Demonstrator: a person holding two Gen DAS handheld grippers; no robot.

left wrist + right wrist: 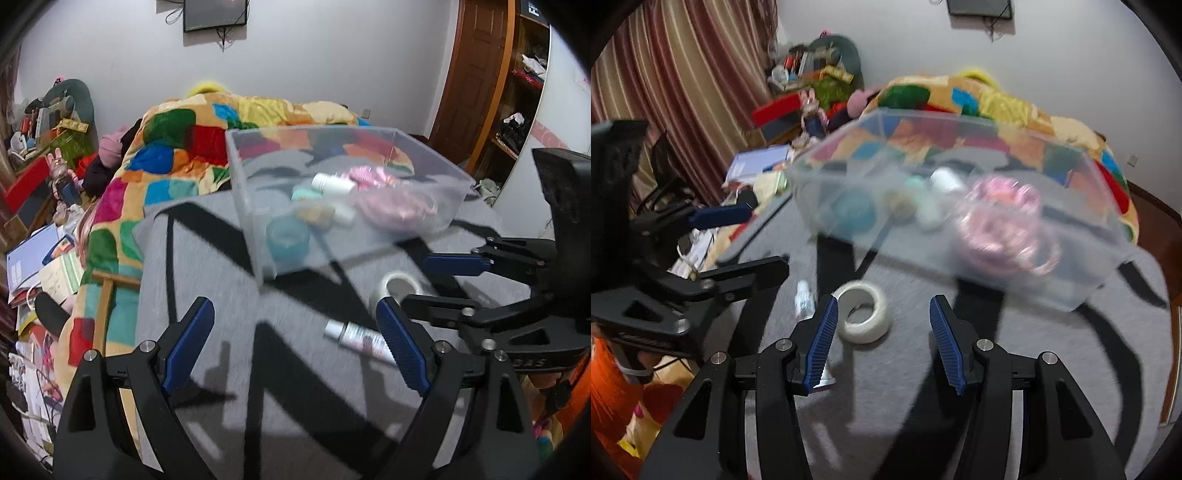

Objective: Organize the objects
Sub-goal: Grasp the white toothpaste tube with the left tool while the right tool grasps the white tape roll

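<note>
A clear plastic bin (258,206) (1071,280) sits on a grey cloth with black stripes (207,266). Inside lie a teal jar (288,242), white bottles (332,183), and pink items (399,206). A roll of white tape (397,286) (864,312) and a small tube (360,339) (804,304) lie on the cloth in front of the bin. My left gripper (295,343) is open and empty, with the tube by its right finger. My right gripper (882,343) is open and empty, just behind the tape roll; it also shows in the left wrist view (454,280).
A colourful patchwork blanket (177,147) lies behind the bin. Cluttered books and boxes (40,258) fill the floor at left. A wooden door (476,74) and shelves stand at right. Striped curtains (683,74) hang at left.
</note>
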